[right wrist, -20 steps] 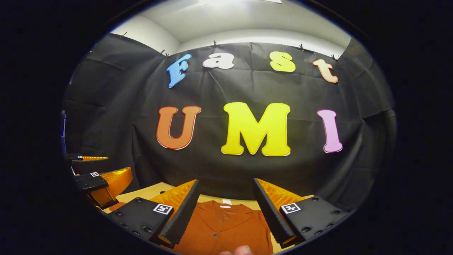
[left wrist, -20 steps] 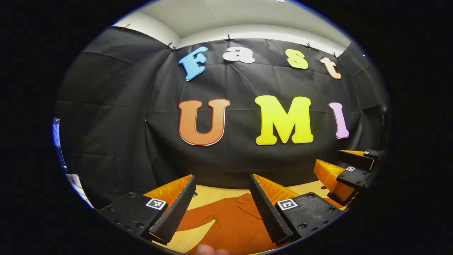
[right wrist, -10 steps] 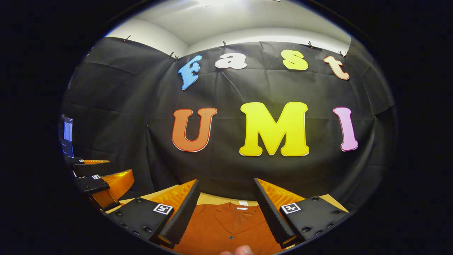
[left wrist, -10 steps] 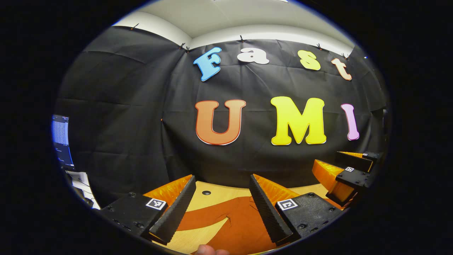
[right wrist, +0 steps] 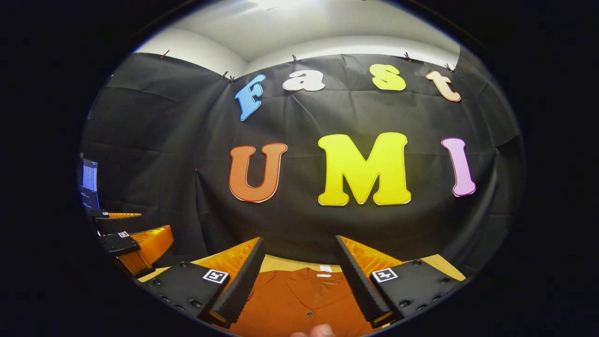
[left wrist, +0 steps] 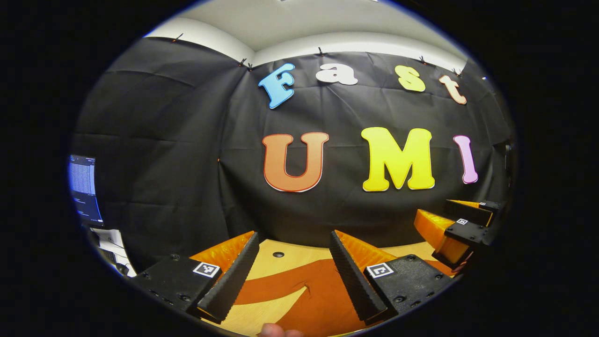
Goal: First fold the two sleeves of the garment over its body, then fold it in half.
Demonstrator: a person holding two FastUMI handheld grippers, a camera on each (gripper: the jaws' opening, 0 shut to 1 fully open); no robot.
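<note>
A rust-orange buttoned shirt lies flat on the wooden table. In the left gripper view its sleeve (left wrist: 285, 286) runs out to the left from the body, below and between my fingers. My left gripper (left wrist: 293, 237) hangs open above it, holding nothing. In the right gripper view the shirt's collar and buttoned front (right wrist: 306, 294) lie under my right gripper (right wrist: 299, 241), which is open too and clear of the cloth. Each view catches the other gripper off to the side: the right gripper (left wrist: 456, 229) and the left gripper (right wrist: 133, 238), both above the table.
The light wooden table (left wrist: 273, 311) has a small dark hole (left wrist: 278, 254) near its far edge. The black cloth wall stands close behind the table. A lit monitor (left wrist: 83, 187) stands at the far left. A fingertip (right wrist: 318, 331) shows at the bottom edge.
Both views have swung a little to the left. More of the sleeve and the table hole now shows in the left gripper view. Both grippers stayed open.
</note>
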